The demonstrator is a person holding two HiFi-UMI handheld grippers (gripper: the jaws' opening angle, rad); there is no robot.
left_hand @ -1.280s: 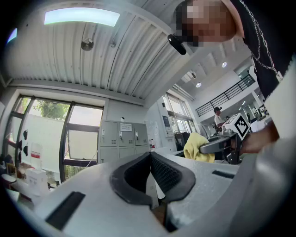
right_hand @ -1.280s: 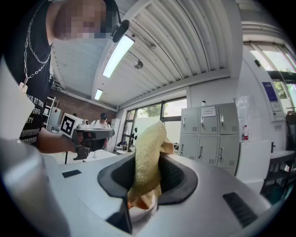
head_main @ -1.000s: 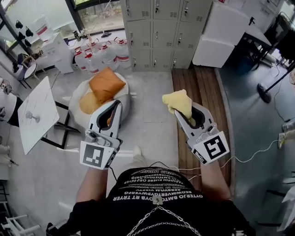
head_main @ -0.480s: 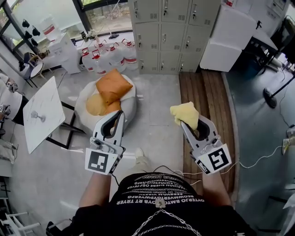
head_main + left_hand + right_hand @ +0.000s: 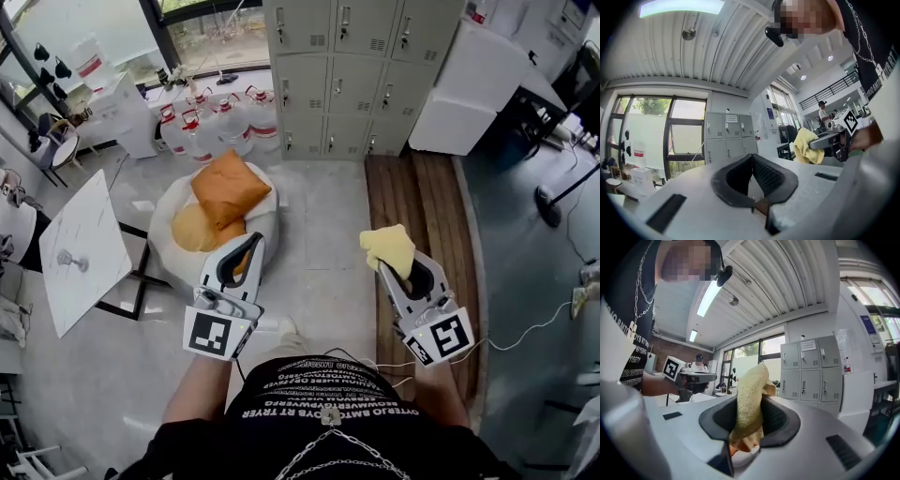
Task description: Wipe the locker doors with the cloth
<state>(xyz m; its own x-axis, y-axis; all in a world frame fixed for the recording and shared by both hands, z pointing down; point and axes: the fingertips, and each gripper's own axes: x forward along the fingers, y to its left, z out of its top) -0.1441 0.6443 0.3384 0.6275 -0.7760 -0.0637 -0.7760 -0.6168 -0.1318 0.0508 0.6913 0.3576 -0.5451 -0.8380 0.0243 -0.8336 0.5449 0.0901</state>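
A pale floor spreads below the person, with a strip of wooden boards toward 1 o'clock. Nearest, the left claw is pressed together at its tips with nothing between them. The right claw, at 3 o'clock from it and well apart, pinches a yellow cloth that bunches up above its tips. Beyond the left claw, at 11 o'clock, an orange cushion lies on a white beanbag. A white tabletop stands at 9 o'clock. Farther off, water jugs line the window wall. The grey lockers stand at 12 o'clock, well apart from the cloth, doors shut.
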